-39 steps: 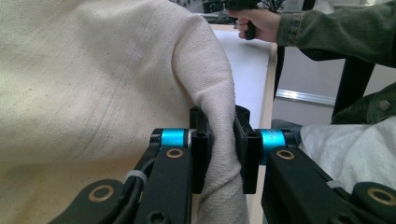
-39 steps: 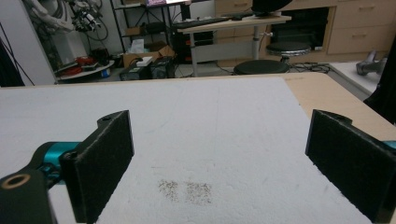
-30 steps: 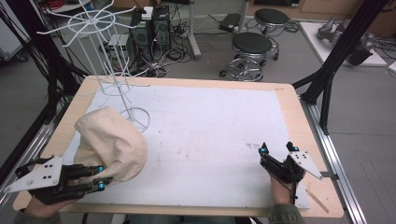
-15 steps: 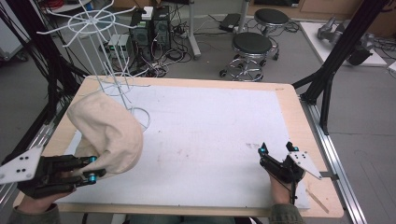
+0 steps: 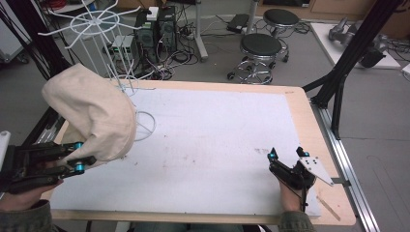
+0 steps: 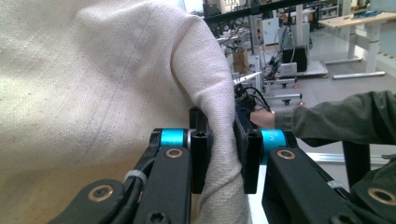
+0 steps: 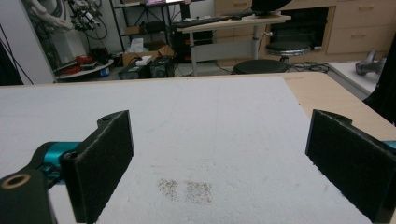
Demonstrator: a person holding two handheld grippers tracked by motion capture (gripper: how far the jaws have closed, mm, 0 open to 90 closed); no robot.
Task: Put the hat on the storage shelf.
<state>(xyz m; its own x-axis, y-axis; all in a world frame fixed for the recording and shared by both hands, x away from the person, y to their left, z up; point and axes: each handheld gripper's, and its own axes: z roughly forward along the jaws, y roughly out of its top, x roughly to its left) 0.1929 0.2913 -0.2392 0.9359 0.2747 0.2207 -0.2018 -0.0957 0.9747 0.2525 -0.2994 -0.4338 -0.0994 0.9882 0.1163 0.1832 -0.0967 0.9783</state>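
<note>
Lifted beside the white wire rack (image 5: 104, 53), the cream cloth (image 5: 94, 113) hides the rack's lower stem, its fold clamped in the left gripper (image 6: 219, 154), while the right gripper (image 7: 219, 163) rests with jaws wide apart.

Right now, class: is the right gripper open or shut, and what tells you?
Open. The right gripper has its two black fingers spread wide apart, with bare white table showing between them and nothing held.

Grey floor (image 5: 300, 67) behind holds two black stools (image 5: 261, 46) (computer towers (image 5: 157, 24) nearby).
</note>
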